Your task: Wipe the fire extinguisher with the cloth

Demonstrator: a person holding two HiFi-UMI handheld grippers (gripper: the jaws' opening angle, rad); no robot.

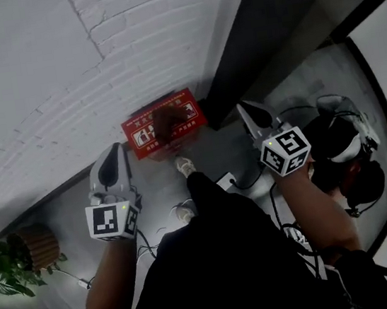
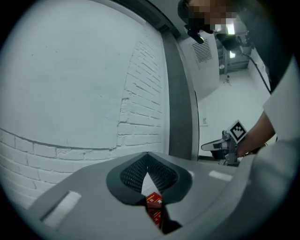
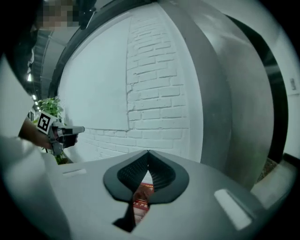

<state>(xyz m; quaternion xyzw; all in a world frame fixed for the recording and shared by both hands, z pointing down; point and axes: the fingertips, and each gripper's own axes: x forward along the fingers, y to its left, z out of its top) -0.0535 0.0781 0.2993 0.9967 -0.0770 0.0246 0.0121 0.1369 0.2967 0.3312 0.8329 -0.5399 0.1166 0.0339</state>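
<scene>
left gripper [image 1: 116,150], right gripper [image 1: 243,109]: 2, closed | red box [image 1: 164,124]: 1 | plant [image 1: 2,273]: 1

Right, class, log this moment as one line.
left gripper: shut, empty | right gripper: shut, empty | red rectangular box: at foot of white brick wall | cloth: unseen

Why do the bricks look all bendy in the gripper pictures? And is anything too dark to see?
Left gripper view and right gripper view: the wide-angle lenses bend the brick wall into curves and leave black corners. Head view: dim and slightly soft; the person's dark clothes merge into one black shape, while the red box stands out.
</scene>
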